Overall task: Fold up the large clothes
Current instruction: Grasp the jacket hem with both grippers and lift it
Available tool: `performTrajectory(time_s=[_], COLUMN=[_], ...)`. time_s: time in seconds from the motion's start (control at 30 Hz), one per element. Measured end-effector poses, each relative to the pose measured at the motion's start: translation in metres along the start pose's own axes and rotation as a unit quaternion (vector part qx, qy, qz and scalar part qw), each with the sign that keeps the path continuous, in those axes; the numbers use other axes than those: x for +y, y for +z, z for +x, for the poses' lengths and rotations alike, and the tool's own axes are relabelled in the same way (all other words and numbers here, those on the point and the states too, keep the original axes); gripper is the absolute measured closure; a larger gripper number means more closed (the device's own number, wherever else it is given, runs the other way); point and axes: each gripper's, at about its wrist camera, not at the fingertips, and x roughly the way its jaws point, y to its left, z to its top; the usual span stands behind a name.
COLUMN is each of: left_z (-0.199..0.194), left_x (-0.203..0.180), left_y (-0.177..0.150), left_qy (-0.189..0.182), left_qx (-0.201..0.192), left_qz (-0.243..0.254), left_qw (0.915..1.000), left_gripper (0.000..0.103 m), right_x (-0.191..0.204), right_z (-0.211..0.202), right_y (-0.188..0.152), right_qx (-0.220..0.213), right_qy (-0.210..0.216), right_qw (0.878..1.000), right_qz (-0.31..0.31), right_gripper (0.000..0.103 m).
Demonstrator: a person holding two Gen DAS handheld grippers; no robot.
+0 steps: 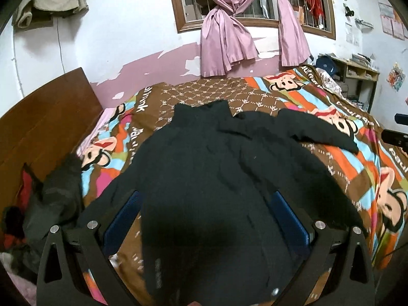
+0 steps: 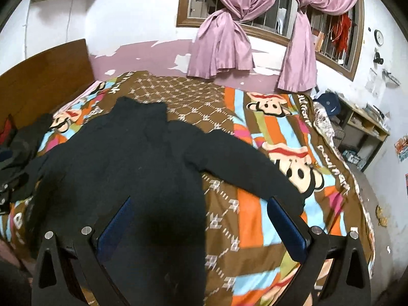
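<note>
Black and high-necked, the sweater (image 1: 204,158) lies spread on the cartoon-monkey bedspread (image 2: 255,219), one sleeve (image 2: 242,168) stretched toward the window side. Left gripper (image 1: 206,204) and right gripper (image 2: 199,209) hover over it, jaws wide apart, apparently holding nothing.

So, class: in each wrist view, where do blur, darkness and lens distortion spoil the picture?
Left wrist view: the black garment goes dark and soft near the tongs, and the window frame bows. Right wrist view: the bedspread smears near the lens, and black corners ring the frame.
</note>
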Motion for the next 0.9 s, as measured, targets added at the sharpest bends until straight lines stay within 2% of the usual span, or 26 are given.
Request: performTrajectory(time_s=[0.1, 0.27, 0.4, 0.53, 0.7, 0.77, 0.9], left_z=[0.028, 0.084, 0.141, 0.202, 0.254, 0.282, 0.328], left_x=[-0.01, -0.026, -0.037, -0.045, -0.052, -0.059, -0.073], left_y=[0.015, 0.035, 0.049, 0.068, 0.087, 0.097, 0.108], left_qy=[-0.013, -0.041, -0.066, -0.076, -0.117, -0.132, -0.156], left_qx=[0.001, -0.002, 0.018, 0.019, 0.01, 0.013, 0.037], left_qz=[0.001, -0.005, -0.015, -0.018, -0.041, -0.056, -0.101], left_qw=[0.9999, 0.9991, 0.9976, 0.9968, 0.9923, 0.9895, 0.9819], left_gripper=[0.003, 0.003, 0.003, 0.003, 0.003, 0.003, 0.003], right_x=[-0.016, -0.058, -0.102, -0.148, -0.214, -0.236, -0.269], right_z=[0.026, 0.079, 0.129, 0.18, 0.221, 0.226, 0.23], right_y=[0.015, 0.027, 0.023, 0.013, -0.02, -0.037, -0.082], right_qx=[0.004, 0.012, 0.005, 0.026, 0.066, 0.086, 0.119], right_qy=[0.002, 0.011, -0.001, -0.026, -0.059, -0.075, -0.065], right_qw=[1.0, 0.998, 0.992, 0.983, 0.959, 0.944, 0.902], right_qz=[0.009, 0.068, 0.127, 0.178, 0.269, 0.309, 0.409], right_gripper=[0.0, 0.0, 0.0, 0.0, 0.0, 0.0, 0.0])
